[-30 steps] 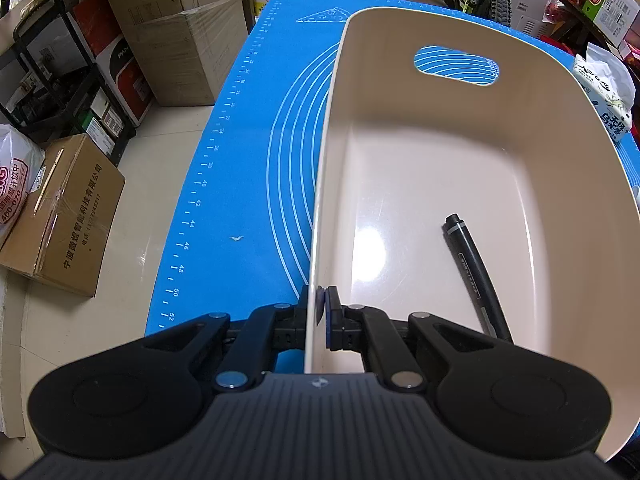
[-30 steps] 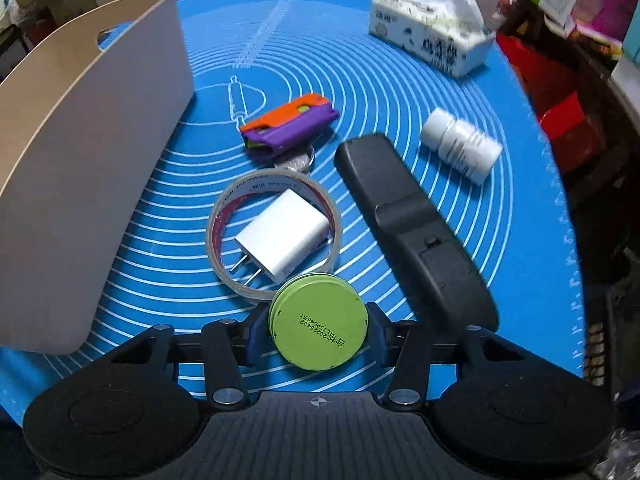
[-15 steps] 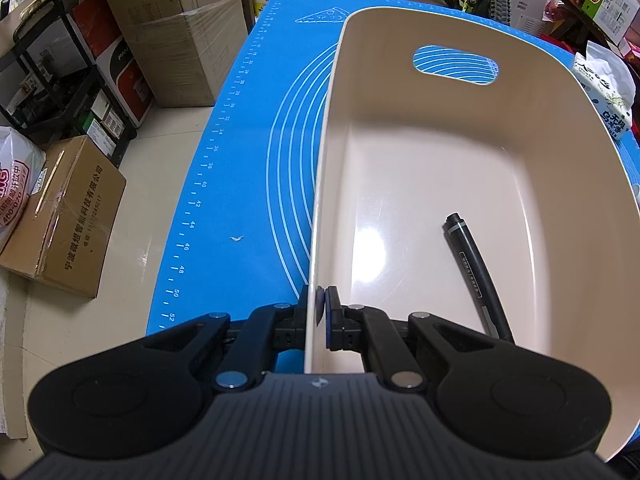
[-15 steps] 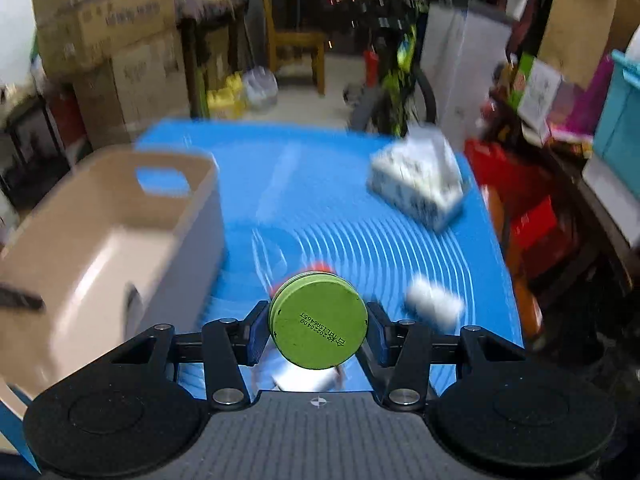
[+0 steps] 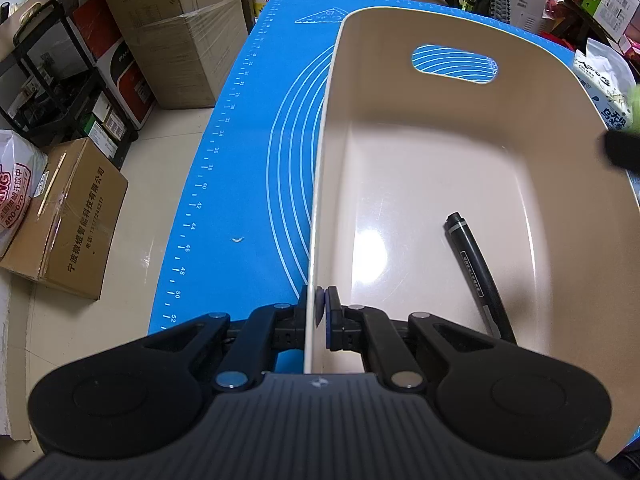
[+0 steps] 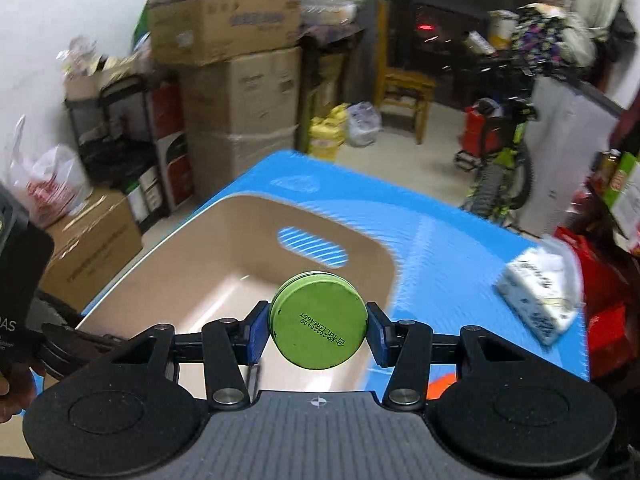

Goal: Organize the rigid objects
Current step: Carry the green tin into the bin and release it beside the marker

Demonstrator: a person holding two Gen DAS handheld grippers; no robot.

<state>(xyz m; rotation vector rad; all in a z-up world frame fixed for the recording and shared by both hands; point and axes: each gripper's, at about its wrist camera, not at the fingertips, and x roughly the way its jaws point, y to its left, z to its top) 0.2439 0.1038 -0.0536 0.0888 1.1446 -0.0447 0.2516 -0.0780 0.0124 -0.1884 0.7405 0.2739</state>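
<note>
pinching bin [image 5: 320, 184] rim: left claw [image 5: 316, 314]; interior roomy.

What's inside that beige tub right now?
One black pen lies on the floor of the beige tub. The near corners are hidden behind the left tongs, so anything there cannot be seen.

Quick count: one beige bin [image 5: 400, 152], one black pen [image 5: 476, 276] inside it toward 4 o'clock, one green tin [image 6: 318, 320], one blue mat [image 5: 248, 152], one tissue pack [image 6: 540, 296] out at 3 o'clock, two grippers [image 5: 316, 312] [image 6: 318, 330].
</note>
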